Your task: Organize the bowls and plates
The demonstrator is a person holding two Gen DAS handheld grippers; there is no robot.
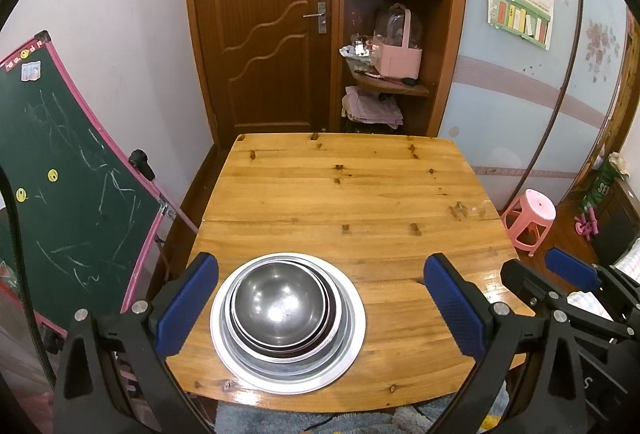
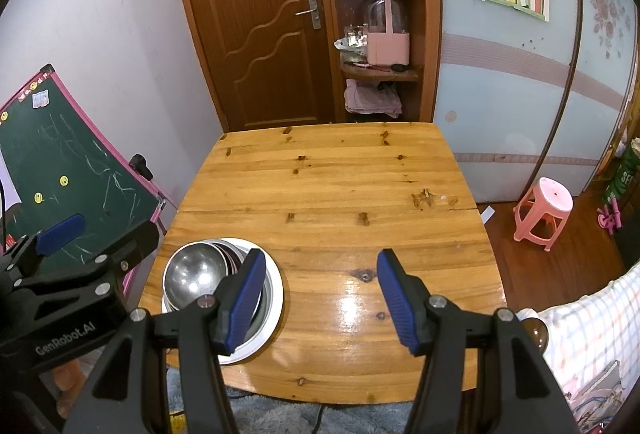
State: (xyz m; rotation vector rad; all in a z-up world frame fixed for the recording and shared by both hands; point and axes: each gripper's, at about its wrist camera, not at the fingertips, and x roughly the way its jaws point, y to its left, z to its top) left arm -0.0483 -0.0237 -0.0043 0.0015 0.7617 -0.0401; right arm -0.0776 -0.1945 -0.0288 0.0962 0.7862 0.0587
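A stack of dishes sits near the front left of the wooden table [image 1: 340,194]: a steel bowl [image 1: 280,304] nested in several steel bowls and plates on a wide white plate [image 1: 352,338]. My left gripper [image 1: 320,308] is open and empty, its blue pads wide on either side of the stack, above it. My right gripper [image 2: 322,300] is open and empty over the bare table to the right of the stack [image 2: 196,274]; its left pad [image 2: 246,300] hides part of the white plate [image 2: 276,294]. The right gripper also shows at the left wrist view's right edge [image 1: 576,270].
A green chalkboard [image 1: 60,174] with a pink frame leans left of the table. A brown door [image 1: 264,26] and a corner shelf [image 1: 392,34] stand behind. A pink stool [image 2: 544,210] is on the floor at right. A checked cloth [image 2: 592,334] lies at the near right.
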